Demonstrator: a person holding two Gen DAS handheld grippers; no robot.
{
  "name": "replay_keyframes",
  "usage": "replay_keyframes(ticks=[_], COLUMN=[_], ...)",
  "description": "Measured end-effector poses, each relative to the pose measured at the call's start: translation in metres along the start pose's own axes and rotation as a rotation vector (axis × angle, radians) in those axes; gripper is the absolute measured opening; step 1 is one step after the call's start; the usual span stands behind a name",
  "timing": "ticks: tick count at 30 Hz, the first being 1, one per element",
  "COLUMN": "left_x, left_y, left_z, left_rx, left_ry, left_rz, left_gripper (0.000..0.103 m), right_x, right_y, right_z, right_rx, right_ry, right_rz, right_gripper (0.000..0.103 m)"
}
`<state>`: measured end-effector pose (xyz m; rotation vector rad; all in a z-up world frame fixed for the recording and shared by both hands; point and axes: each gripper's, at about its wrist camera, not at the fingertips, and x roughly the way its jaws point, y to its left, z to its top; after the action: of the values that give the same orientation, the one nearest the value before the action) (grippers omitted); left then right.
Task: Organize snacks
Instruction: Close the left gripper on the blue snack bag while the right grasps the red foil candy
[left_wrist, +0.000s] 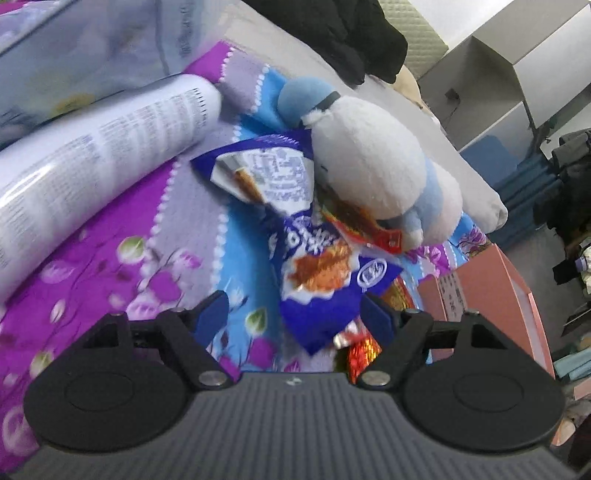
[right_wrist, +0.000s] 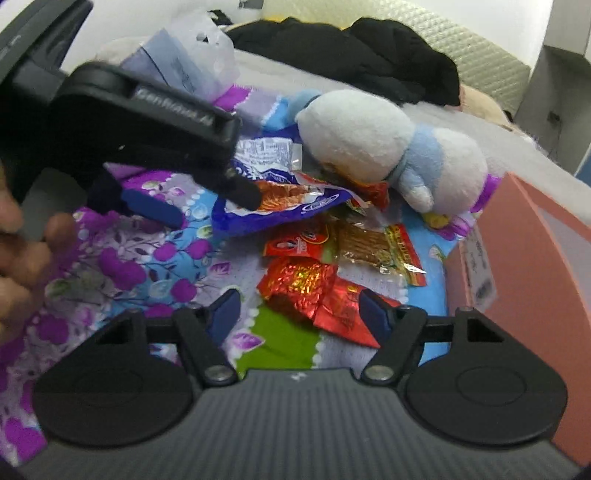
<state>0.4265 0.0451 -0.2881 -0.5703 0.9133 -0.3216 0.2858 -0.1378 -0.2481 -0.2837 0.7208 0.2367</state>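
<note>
Starting from the plush toy (right_wrist: 388, 147), the biggest thing on the flowered bedspread (right_wrist: 147, 258), you can place everything else: the pink box (right_wrist: 524, 236) stands just right of it, the white printed tube (left_wrist: 92, 162) lies well to its left, and the snacks are heaped against its near side. The blue snack bag (left_wrist: 317, 284) leans out from under the toy toward you, and your left gripper (left_wrist: 295, 317) hangs over its lower end with fingers spread wide, gripping nothing. It looks light, crinkly and slippery, probably puffed with air, so I would pinch the flat sealed edge nearest you and not the belly, which would likely squash or slide out. Nearer than the toy, below the blue bag, lie the clear pack of brown sticks (right_wrist: 369, 243) and the red foil packets (right_wrist: 314, 291). Your right gripper (right_wrist: 299, 314) is also spread wide and empty, straddling those red packets. They look thin, limp and slick, partly overlapped, so take one by a crimped end and expect its neighbour to drag along.
</note>
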Motion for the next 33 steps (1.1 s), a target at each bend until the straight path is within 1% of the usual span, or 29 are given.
replay_keyframes(ticks=[2, 3, 6, 8, 9, 10, 12, 13, 19, 24, 27, 33], left_x=[0.008, 0.011, 0.02, 0.023, 0.025, 0.025, 0.026, 0.025, 0.003, -0.025, -0.045, -0.091], left_y=[-0.001, 0.0, -0.001, 0.0, 0.001, 0.003, 0.004, 0.004, 0.0, 0.005, 0.006, 0.002], left_z=[0.007, 0.009, 0.014, 0.016, 0.017, 0.018, 0.018, 0.017, 0.006, -0.01, -0.026, -0.068], left_rx=[-0.003, -0.003, 0.003, 0.003, 0.0, -0.002, 0.001, 0.005, 0.033, 0.007, 0.002, 0.011], left_ry=[-0.003, -0.004, -0.008, -0.019, -0.025, -0.028, -0.038, -0.042, -0.061, -0.074, -0.079, -0.078], left_rz=[-0.021, -0.029, -0.026, -0.024, -0.022, -0.026, -0.028, -0.028, -0.021, -0.025, -0.021, -0.014], left_gripper=[0.08, 0.078, 0.067, 0.059, 0.052, 0.047, 0.043, 0.04, 0.035, 0.034, 0.034, 0.033], right_x=[0.009, 0.012, 0.023, 0.025, 0.026, 0.026, 0.023, 0.022, 0.012, -0.005, -0.021, -0.058], right_y=[-0.002, -0.002, 0.0, 0.0, 0.001, 0.002, 0.004, 0.005, 0.002, 0.0, 0.003, 0.011], right_z=[0.003, 0.003, 0.003, 0.002, 0.003, 0.003, 0.004, 0.004, 0.004, -0.008, -0.018, -0.038], right_rx=[0.005, -0.003, -0.016, -0.015, -0.02, -0.025, -0.025, -0.025, -0.003, 0.001, -0.009, 0.002], right_ry=[0.024, 0.027, 0.05, 0.042, 0.037, 0.03, 0.023, 0.022, 0.032, 0.039, 0.034, 0.019], right_rz=[0.01, 0.017, 0.04, 0.055, 0.059, 0.059, 0.054, 0.05, 0.051, 0.05, 0.049, 0.05], right_gripper=[0.072, 0.072, 0.072, 0.069, 0.065, 0.059, 0.05, 0.049, 0.046, 0.046, 0.046, 0.046])
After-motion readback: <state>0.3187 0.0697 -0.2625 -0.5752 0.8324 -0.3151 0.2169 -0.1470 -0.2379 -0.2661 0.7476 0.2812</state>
